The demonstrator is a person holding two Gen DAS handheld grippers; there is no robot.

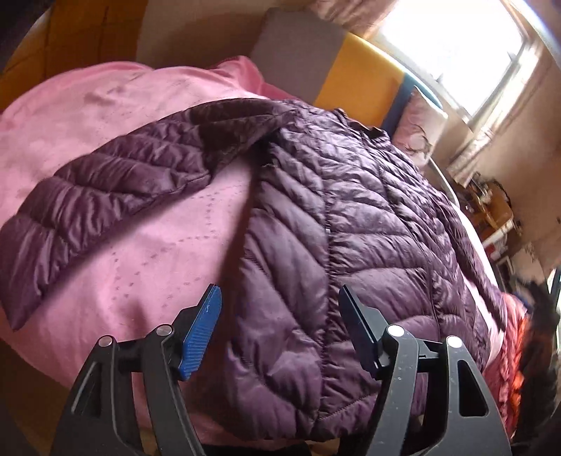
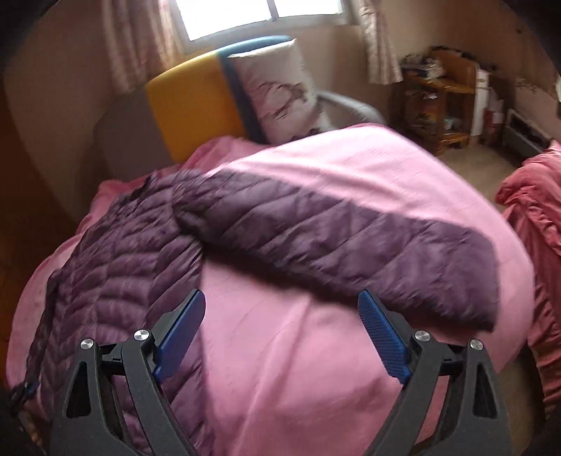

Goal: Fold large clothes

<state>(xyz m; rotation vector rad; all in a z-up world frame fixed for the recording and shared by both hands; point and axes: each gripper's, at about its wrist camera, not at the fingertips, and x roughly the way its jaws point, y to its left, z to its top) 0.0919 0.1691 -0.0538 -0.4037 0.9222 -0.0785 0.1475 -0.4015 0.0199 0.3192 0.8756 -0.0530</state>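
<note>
Pink bedding covers the bed (image 1: 140, 252), a soft, slightly wrinkled surface that fills most of both views. One purple quilted jacket (image 1: 333, 217) lies flat on it: in the left wrist view its body runs down the middle and right of the frame, with one sleeve (image 1: 87, 210) stretched toward the left edge; in the right wrist view the body sits at lower left and the other sleeve (image 2: 350, 245) reaches across to the right. Between body and sleeve in each view lies a bare wedge of pink cover.

Behind the bed, at the top of both frames, stand one yellow headboard panel (image 2: 196, 105), one patterned pillow (image 2: 280, 91) and one bright window (image 2: 228, 17) with curtains. A cluttered wooden shelf (image 2: 438, 101) stands at upper right of the right wrist view, with open floor before it and a heap of red-pink cloth (image 2: 533, 210) at the right edge.

Two grippers show. The left gripper (image 1: 280, 315) hovers over the jacket's lower body, jaws apart, holding nothing. The right gripper (image 2: 280, 322) hovers over bare bedding, jaws spread wide and empty.
</note>
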